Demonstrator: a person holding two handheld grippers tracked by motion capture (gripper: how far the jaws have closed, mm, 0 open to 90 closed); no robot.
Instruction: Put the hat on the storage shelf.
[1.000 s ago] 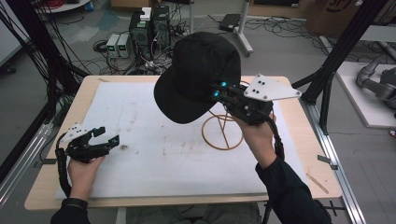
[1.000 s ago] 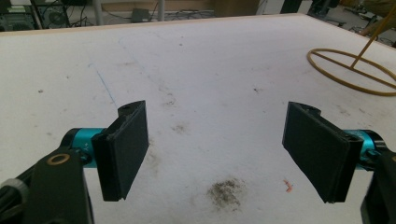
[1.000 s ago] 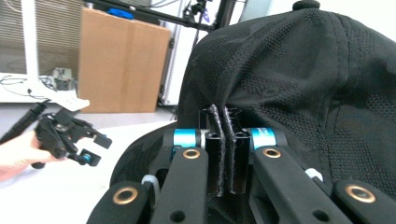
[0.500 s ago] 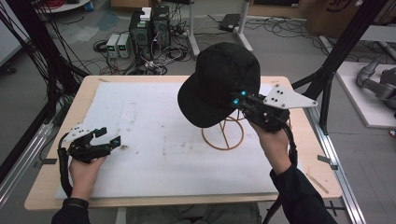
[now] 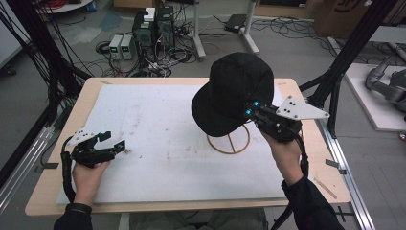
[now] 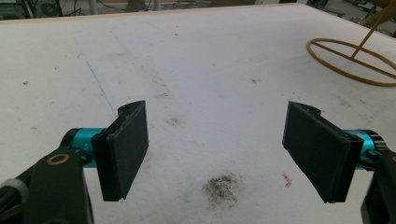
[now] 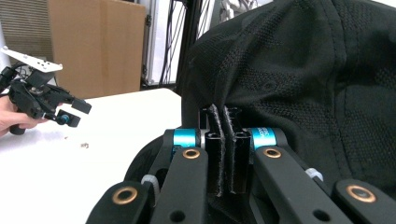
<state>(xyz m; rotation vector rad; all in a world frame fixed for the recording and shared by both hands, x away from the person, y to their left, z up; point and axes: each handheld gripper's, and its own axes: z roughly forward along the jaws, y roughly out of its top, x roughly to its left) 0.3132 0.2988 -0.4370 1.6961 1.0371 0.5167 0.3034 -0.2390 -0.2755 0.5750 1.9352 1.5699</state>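
Light wooden counter (image 5: pixel 306 139), covered almost edge to edge by a white, scuffed mat (image 5: pixel 158 129). On the mat, right of centre: a yellow ring-shaped stand base (image 5: pixel 229 141). Near left: a dark smudge (image 6: pixel 222 186).

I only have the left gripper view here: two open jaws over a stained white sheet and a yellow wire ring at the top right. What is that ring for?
Observer: It is the base of a wire stand; a black cap hangs right above it.
Operator: Is the cap held?
Observer: Yes, the right gripper is shut on the cap's fabric.
Operator: And where does my left gripper sit?
Observer: The left gripper rests low at the table's left side, apart from the stand.
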